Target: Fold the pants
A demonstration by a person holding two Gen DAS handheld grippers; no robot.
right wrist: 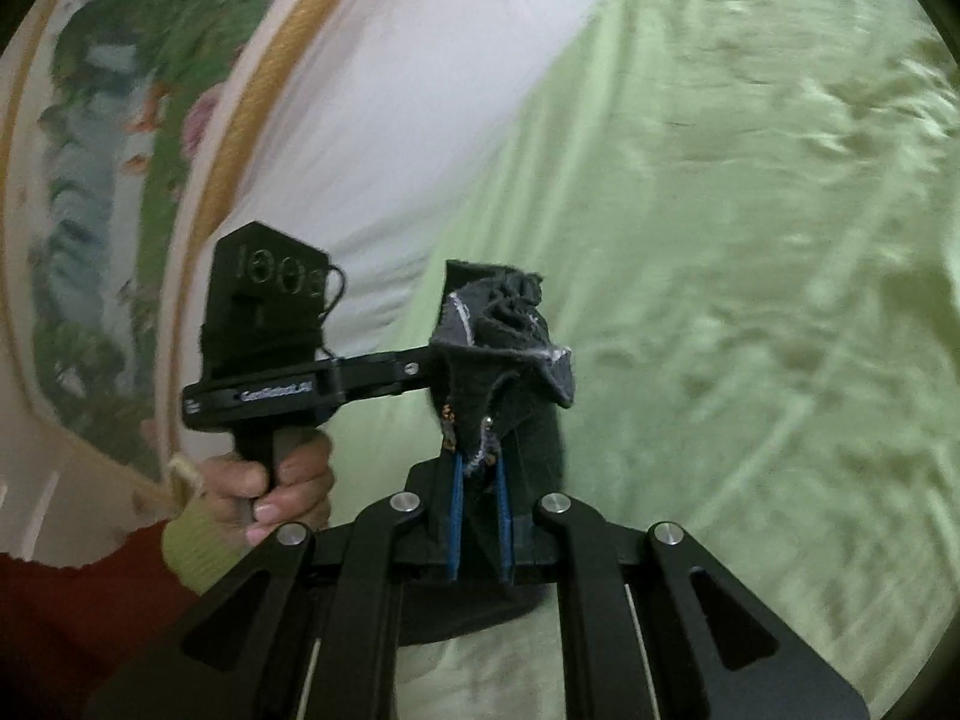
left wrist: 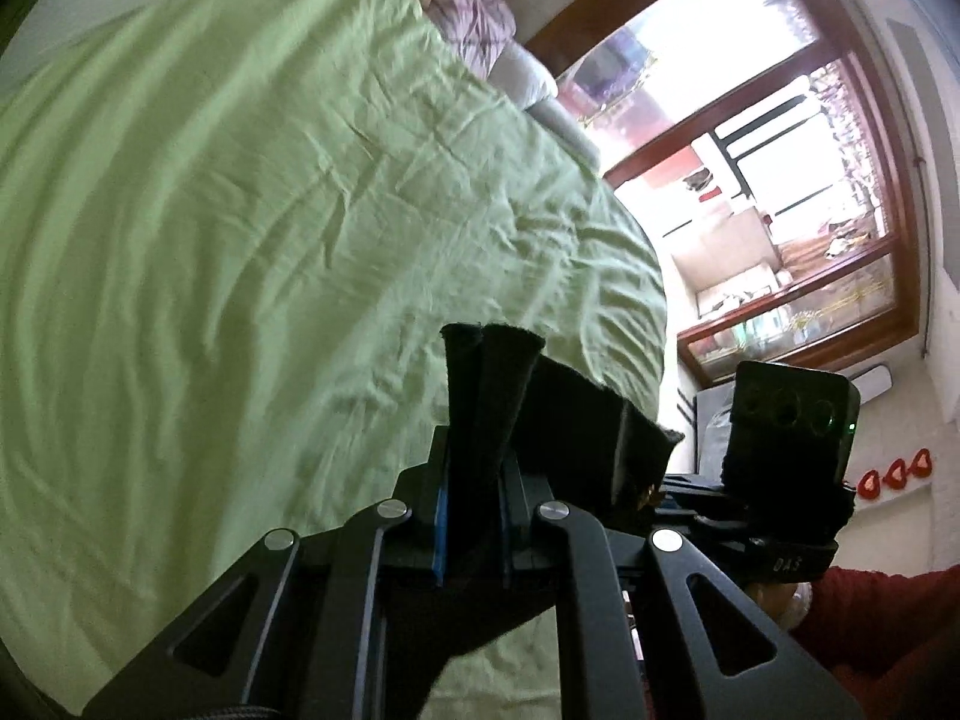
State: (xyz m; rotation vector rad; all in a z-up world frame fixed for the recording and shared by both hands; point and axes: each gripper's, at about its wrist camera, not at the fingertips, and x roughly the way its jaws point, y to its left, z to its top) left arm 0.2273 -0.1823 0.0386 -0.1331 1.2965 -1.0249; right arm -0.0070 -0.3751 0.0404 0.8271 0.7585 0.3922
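The pants [left wrist: 576, 420] are dark, near-black cloth, held up in the air above the green bed sheet [left wrist: 240, 210]. My left gripper [left wrist: 474, 468] is shut on a bunched edge of them. The cloth stretches right toward my right gripper [left wrist: 780, 480], whose camera block shows at the right. In the right wrist view my right gripper [right wrist: 480, 480] is shut on a crumpled part of the pants [right wrist: 510, 354] with a zip and pale stitching. My left gripper [right wrist: 288, 384] sits just to the left, gripped by a hand, its tip at the same cloth. The rest of the pants is hidden.
The bed's green sheet [right wrist: 750, 300] fills most of both views. Pillows and a striped quilt [left wrist: 480, 24] lie at the far end. A wood-framed window [left wrist: 750, 180] stands beyond the bed's right edge. A framed picture [right wrist: 120, 180] hangs on the white wall.
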